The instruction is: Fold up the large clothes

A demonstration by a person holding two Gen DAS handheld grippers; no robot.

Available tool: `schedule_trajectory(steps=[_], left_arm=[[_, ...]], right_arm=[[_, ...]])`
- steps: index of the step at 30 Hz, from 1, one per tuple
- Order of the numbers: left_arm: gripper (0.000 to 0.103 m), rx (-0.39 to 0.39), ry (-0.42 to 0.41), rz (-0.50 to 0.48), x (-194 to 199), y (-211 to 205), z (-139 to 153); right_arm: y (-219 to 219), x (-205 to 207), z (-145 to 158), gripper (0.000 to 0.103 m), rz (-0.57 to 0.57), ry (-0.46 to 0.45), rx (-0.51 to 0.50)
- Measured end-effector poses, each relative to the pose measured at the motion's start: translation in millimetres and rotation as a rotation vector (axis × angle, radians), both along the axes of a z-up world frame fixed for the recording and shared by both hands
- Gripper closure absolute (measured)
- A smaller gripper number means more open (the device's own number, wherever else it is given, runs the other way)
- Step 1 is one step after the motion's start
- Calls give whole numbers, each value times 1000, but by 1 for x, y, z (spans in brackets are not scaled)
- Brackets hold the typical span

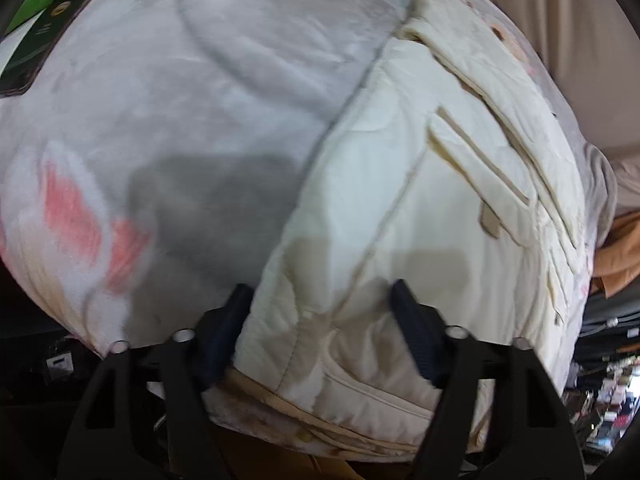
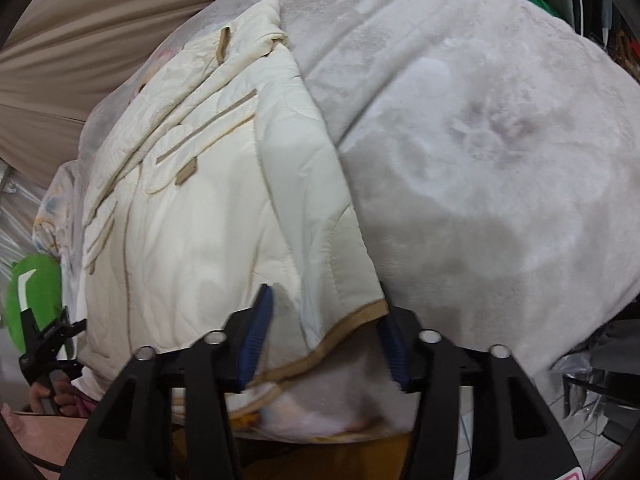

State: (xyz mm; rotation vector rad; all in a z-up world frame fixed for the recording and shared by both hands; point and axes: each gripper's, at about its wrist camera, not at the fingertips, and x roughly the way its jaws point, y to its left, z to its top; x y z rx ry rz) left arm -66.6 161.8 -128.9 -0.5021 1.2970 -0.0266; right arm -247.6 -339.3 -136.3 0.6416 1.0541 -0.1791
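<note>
Cream quilted coat [image 1: 400,200], tan-trimmed, laid folded on grey blanket [image 1: 200,80]. Left gripper [image 1: 320,336] and right gripper [image 2: 324,332] held part open astride hem, nothing clamped.

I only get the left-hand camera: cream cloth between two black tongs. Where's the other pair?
Observer: The right tongs stand open astride a tan-edged corner of that cream garment, pads not pressing it.
Visitor: So who's holding mine?
Observer: The right view shows a hand at its lower left, fingers wrapped around the black handle of the left tongs.
</note>
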Motion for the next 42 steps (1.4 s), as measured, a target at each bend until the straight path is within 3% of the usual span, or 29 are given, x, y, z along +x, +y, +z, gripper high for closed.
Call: schedule_trajectory(steps=[2,4,11,14,17,21,26,31,34,36,39,42], left_arm=[[76,-20,-3,-36,0,-5,5],[88,-28,-25,-62,-4,-6,17],[95,-30,-102,-157,-29,-10,90],[96,-65,-202,-147,-25,-3,139],[96,-71,-384,-175,15,-12,197],[96,-60,-531,-197,90,-29,229],[95,19,-516,-160,194,-47,210],[88,94,-369,-96,280,-68,134],[85,108,-271,-84,301,-71,98],[82,51,-304,-56,296,-64,104],[76,-66,-365,-49,276,-45,125],[67,-151,-430,0,258,-25,143]], right_arm=[[3,2,2,93,9,-6,4],[4,-2,10,97,8,-32,-16],[17,-27,60,99,88,-83,-48],[16,-26,106,99,97,-184,-22],[12,8,159,99,105,-341,-84],[-13,77,198,99,66,-518,-115],[-45,186,184,98,7,-524,-115],[-66,277,140,85,-49,-422,-91],[-72,283,138,68,-146,-467,-90],[-80,270,147,51,-203,-534,-71],[-79,247,154,49,-206,-527,-108],[-71,217,139,46,-171,-449,-163]])
